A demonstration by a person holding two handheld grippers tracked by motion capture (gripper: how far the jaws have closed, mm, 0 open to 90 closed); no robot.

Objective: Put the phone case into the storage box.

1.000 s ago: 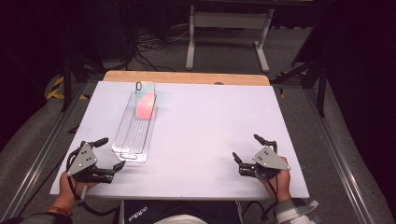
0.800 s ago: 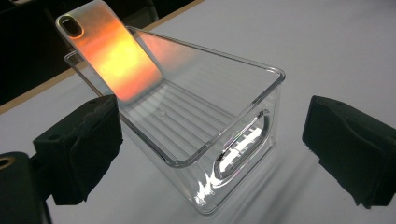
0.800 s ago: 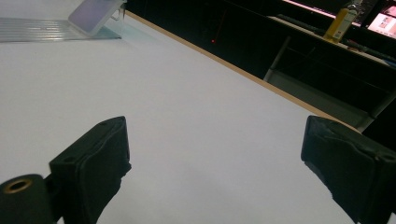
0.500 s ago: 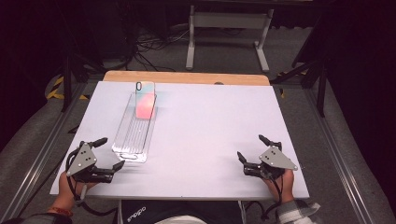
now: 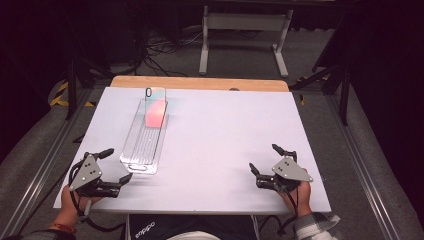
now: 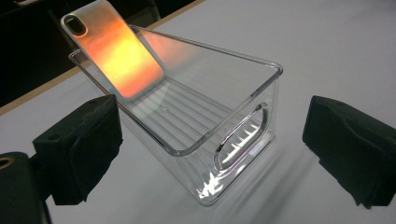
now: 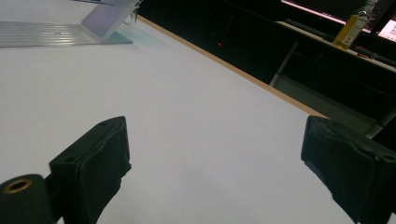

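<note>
Right gripper [image 5: 265,165] slides back toward near counter [image 5: 225,145] edge, well apart from clear bin [image 5: 142,142]. My left gripper [image 5: 116,166] parked just beside bin, both jaws spread. Phone [image 6: 112,51] leans tilted inside bin's far end. Looks like pre-reach setup.

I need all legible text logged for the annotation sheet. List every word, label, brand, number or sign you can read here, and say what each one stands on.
"empipo", roughly, in white letters on the dark edge below the table in the high view; blurred, so the reading is uncertain.
Label on the yellow bottle in the right gripper view: too small to read.
Phone case and clear tray: no text to be seen.
</note>
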